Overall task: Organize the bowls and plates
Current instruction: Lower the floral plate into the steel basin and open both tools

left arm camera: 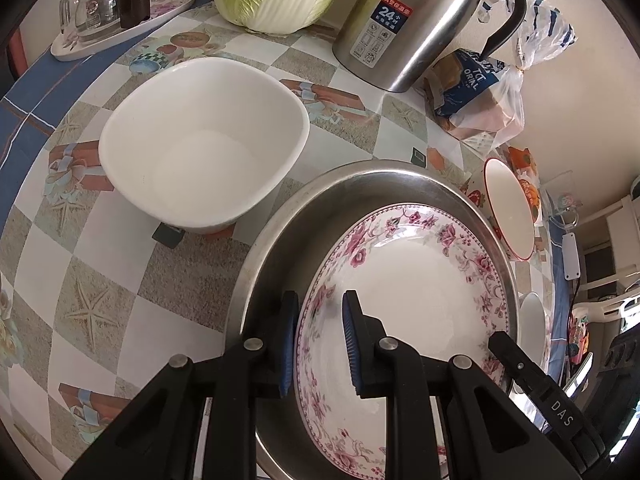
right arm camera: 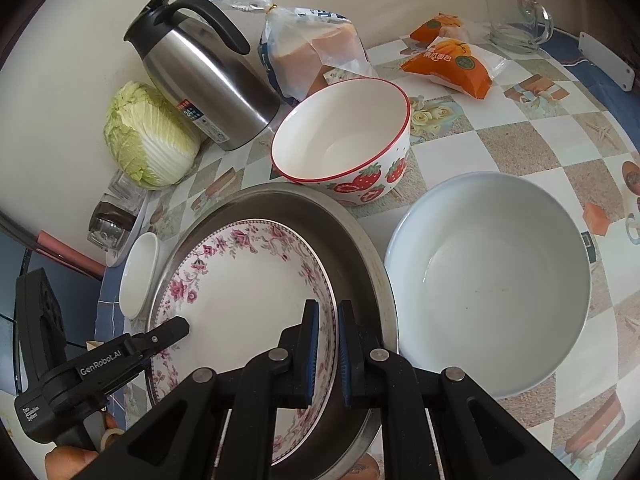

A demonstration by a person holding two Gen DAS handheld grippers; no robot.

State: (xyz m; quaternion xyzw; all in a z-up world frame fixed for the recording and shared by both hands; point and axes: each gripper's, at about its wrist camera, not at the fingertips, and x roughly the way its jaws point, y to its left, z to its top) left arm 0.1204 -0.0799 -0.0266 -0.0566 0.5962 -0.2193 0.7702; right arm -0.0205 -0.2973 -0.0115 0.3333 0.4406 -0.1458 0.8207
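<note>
Straddling the near rim of the floral plate (left arm camera: 416, 280) from opposite sides — left gripper (left arm camera: 320, 344) with one blue pad outside the rim and one over the plate's white face, jaws parted with a gap on both sides of the edge, not yet pinching. Right gripper (right arm camera: 328, 354) narrowed onto the plate's other rim, pads just beside or touching the edge; could not tell for certain whether clamped. Plate lay tilted inside the steel pan (left arm camera: 280, 232) on the patterned tablecloth (left arm camera: 80, 280), leaning against the pan's wall.

Seen only from the left wrist: square white bowl (left arm camera: 204, 144) just beyond the pan, well clear of it, and a tray of glassware (left arm camera: 120, 12) at the far corner. Right gripper's finger tip poked in at the lower right edge of that view.

Seen only from the right wrist: large pale-blue bowl (right arm camera: 492, 280) right beside the pan, strawberry bowl (right arm camera: 344, 140) touching or nearly touching the pan's far rim, orange snack packets (right arm camera: 452, 60) and a glass mug (right arm camera: 524, 24) farther back. Also the left gripper's body low at the left, held in a hand (right arm camera: 72, 458) — only fingers visible.

Shared by both views: steel thermos jug (right arm camera: 208, 76), napa cabbage (right arm camera: 148, 136), bagged bread (right arm camera: 312, 48).
</note>
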